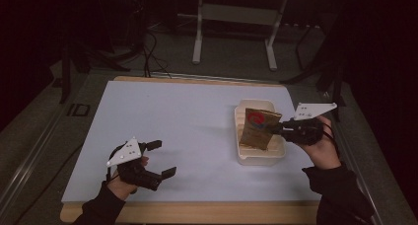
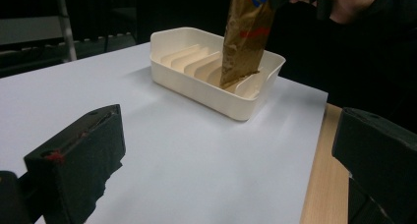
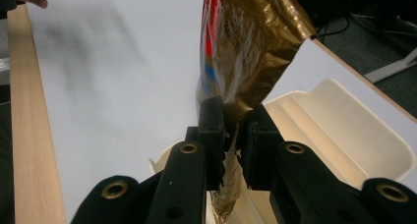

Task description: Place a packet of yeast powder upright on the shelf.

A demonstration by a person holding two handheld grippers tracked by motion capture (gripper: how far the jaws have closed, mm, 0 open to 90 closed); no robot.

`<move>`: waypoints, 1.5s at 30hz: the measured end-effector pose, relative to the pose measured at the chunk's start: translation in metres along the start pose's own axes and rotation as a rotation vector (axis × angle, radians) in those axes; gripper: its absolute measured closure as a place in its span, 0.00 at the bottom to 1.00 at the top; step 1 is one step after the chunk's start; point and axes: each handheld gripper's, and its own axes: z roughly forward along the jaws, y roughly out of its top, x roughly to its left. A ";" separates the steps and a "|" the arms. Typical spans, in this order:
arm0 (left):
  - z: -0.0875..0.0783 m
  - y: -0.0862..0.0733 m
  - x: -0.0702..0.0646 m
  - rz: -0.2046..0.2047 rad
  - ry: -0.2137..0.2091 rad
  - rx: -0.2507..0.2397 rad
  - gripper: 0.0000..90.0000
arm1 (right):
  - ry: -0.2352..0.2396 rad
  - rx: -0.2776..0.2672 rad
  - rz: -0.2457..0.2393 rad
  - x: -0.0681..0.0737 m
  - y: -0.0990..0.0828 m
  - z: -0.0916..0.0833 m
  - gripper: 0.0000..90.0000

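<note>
High view, contents as seen: one pale blue rectangular sheet covering a light wooden surface (image 1: 197, 211); one cream plastic tray with ribbed slots (image 1: 260, 158) at the sheet's right side; one gold foil packet with a red and blue printed mark (image 1: 258, 129), standing tilted with its lower edge inside the tray, between the ribs. Right gripper (image 1: 274, 130), black with a grey three-cornered plate on top, held in the person's right hand just right of the tray; its fingers (image 3: 212, 130) are closed tight on the packet's crinkled edge, the foil pinched flat between them and rising above. Left gripper (image 1: 161, 158), same make, held in the left hand near the sheet's front left, well apart from tray and packet; its fingers (image 2: 83, 165) stand wide apart with nothing between them. Left gripper view: packet leaning in the tray's near end. Background: dark floor, white table legs, cables.
</note>
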 end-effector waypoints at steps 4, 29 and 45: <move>0.000 -0.001 0.000 -0.005 -0.001 0.001 0.00 | 0.009 -0.013 0.004 0.000 -0.003 0.002 0.90; 0.002 -0.002 0.000 -0.011 -0.001 0.011 0.00 | 0.073 -0.071 0.116 -0.006 -0.040 0.029 0.91; 0.002 -0.002 0.000 -0.007 -0.005 0.013 0.00 | 0.031 -0.029 0.140 -0.010 -0.056 0.030 0.92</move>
